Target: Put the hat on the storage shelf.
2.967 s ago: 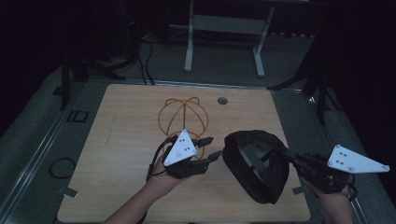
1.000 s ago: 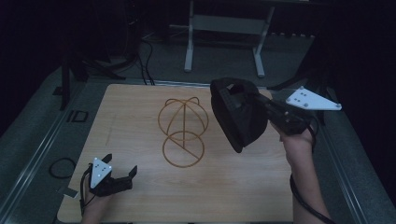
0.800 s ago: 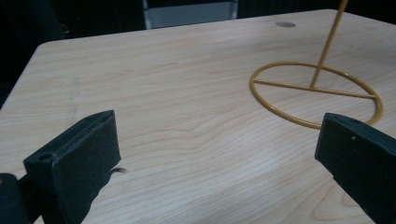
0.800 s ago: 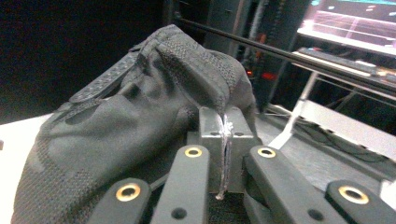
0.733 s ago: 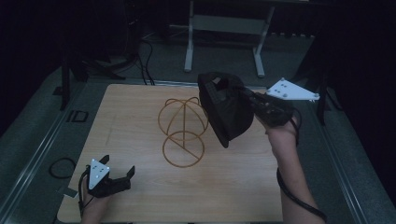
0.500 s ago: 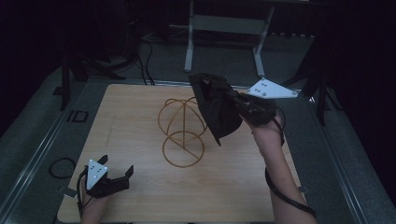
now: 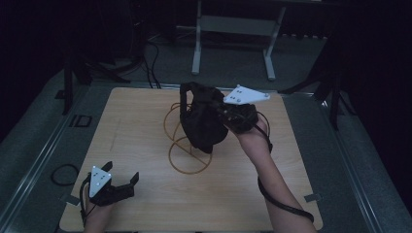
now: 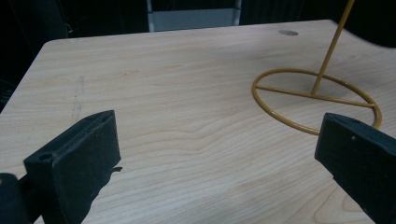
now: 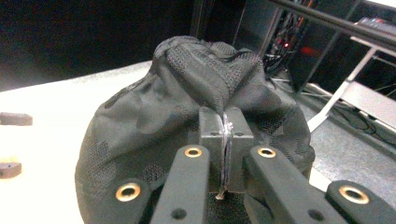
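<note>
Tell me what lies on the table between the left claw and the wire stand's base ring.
Nothing: in the left gripper view, bare wooden table runs from the open left claw to the wire stand.

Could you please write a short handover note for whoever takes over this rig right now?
Right claw: shut on the black cap, pinching its fabric and holding it up against the top of the gold wire stand.
Left claw: open, empty, resting near the table's front left corner, apart from the stand.
Done: cap picked up and brought to the stand.
Left: probably settle the cap over the stand's wire dome, then release; steady the base with the left claw if it shifts.
</note>
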{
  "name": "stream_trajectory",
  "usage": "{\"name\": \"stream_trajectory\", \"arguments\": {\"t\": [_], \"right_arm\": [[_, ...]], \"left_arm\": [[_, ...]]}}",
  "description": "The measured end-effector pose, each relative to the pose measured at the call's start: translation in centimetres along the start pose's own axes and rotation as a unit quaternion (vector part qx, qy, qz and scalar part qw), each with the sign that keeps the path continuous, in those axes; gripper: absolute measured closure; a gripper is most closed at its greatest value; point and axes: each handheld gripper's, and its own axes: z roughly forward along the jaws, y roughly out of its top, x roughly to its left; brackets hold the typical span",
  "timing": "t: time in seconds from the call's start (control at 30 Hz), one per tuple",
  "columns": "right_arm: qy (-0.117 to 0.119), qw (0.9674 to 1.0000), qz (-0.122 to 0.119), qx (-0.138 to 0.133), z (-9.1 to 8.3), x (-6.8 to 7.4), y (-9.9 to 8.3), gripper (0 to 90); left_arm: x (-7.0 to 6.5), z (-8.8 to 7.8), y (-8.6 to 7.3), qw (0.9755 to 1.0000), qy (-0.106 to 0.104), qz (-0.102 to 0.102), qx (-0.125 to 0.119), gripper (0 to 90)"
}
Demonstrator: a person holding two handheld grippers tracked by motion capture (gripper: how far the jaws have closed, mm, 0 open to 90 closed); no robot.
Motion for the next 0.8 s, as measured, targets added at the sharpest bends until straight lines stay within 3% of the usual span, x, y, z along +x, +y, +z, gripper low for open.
{"name": "stream_trajectory", "arguments": {"t": [0.5, 0.8], "right_arm": [[0.046, 0.9987, 0.011, 0.020, 2.3, 1.0, -1.3, 87.2], [0.063, 0.9975, 0.033, 0.007, 2.6, 0.7, -1.9, 72.1]], "left_arm": [[-0.3, 0.0, -0.1, 0.9999, -0.007, 0.008, -0.002, 0.5], [-0.4, -0.1, -0.1, 0.9999, -0.009, 0.005, -0.005, 0.6]]}}
